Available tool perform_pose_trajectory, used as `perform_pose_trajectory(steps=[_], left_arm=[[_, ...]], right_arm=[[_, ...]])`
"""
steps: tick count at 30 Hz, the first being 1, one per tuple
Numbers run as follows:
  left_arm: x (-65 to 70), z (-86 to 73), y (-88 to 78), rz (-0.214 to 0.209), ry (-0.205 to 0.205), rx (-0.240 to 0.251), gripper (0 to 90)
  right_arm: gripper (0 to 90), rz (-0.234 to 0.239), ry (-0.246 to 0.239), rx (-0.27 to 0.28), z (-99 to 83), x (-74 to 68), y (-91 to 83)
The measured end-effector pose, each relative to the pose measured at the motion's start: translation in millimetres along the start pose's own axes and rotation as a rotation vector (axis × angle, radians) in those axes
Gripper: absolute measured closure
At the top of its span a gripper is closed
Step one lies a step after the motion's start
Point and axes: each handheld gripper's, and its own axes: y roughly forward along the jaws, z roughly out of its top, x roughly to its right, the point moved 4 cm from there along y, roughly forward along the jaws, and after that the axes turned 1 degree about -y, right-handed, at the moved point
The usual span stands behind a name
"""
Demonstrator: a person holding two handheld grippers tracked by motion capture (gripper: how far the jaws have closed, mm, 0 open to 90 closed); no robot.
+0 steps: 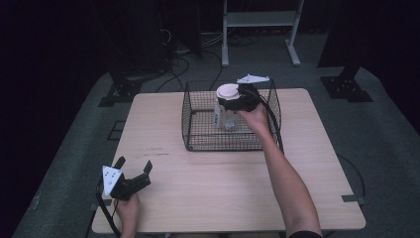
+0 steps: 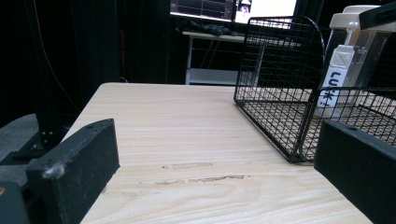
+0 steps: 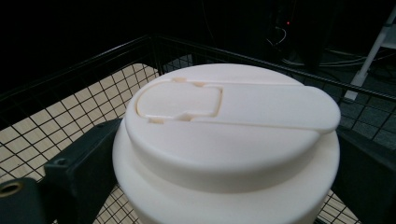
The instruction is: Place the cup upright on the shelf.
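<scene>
A clear plastic container (image 1: 224, 113) with a white flip-top lid (image 1: 227, 91) stands upright inside a black wire basket (image 1: 198, 141) at the back middle of the table. My right gripper (image 1: 231, 102) is shut on the container just under the lid, one jaw on each side. In the right gripper view the lid (image 3: 229, 121) sits between the two black jaws of the right gripper (image 3: 224, 191). My left gripper (image 1: 133, 164) rests open near the table's front left corner, holding nothing. In the left gripper view, the left gripper (image 2: 215, 168) faces the basket (image 2: 280, 93) and the labelled container (image 2: 345, 60).
The wooden table (image 1: 208, 198) has bare surface between the basket and the front edge. A white metal stand (image 1: 260, 29) and black stands with cables are on the floor behind the table. Whether the container's base touches the basket floor is unclear.
</scene>
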Motion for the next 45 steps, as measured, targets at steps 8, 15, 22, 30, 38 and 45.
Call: perform_pose_trajectory(steps=[8, 15, 22, 30, 38, 45], left_arm=[[0.1, 0.1, -0.1, 0.000, 0.001, 0.000, 0.0], [0.0, 0.0, -0.2, -0.001, 0.001, 0.001, 0.0], [0.4, -0.1, -0.2, -0.002, 0.005, -0.003, 0.0], [0.6, -0.1, 0.1, -0.001, 0.005, -0.004, 0.0], [0.7, -0.2, 0.7, 0.001, 0.005, -0.004, 0.0], [1.1, -0.3, 0.8, 0.002, 0.008, -0.005, 0.0]], right_arm=[[3.6, -0.003, 0.000, -0.017, -2.5, 0.4, 2.4], [3.6, -0.002, 0.012, -0.020, -6.7, 1.8, 4.0], [3.6, -0.001, 0.016, -0.012, -8.1, 3.3, 2.2], [3.5, 0.000, 0.015, -0.011, -8.5, 3.6, 1.8], [3.4, -0.010, 0.015, -0.005, -7.6, 4.0, -0.7], [2.4, -0.003, 0.027, 0.022, -3.8, 4.5, -6.4]])
